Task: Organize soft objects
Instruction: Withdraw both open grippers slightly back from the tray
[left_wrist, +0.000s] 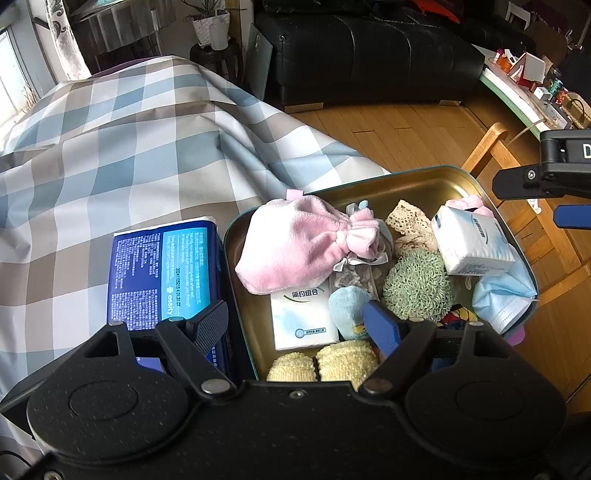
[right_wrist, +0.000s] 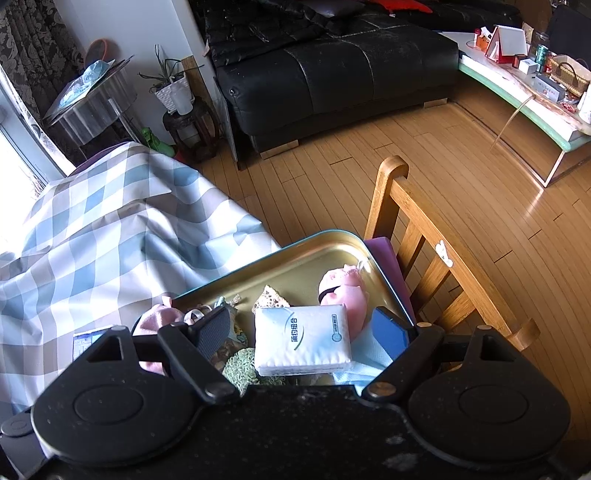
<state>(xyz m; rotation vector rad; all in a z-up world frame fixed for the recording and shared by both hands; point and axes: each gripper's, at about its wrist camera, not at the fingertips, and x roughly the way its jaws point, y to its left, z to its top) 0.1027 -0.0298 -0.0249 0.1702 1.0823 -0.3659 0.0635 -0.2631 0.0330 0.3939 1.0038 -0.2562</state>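
Metal tin (left_wrist: 424, 184) on checked worktop (left_wrist: 110, 166) holds soft items. Blue tissue pack (left_wrist: 162, 269) lies outside, touching its left wall, under left gripper (left_wrist: 295, 325), the nearer one; long axis runs away. Both grippers, right gripper (right_wrist: 303, 332) included, are seen wide open, empty.

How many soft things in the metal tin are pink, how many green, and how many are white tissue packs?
Pink: 2, the pink pouch and the pink plush toy.
Green: 1, the green scrubber.
White tissue packs: 2, one leaning, one flat.
Total: 5, all in the tin.
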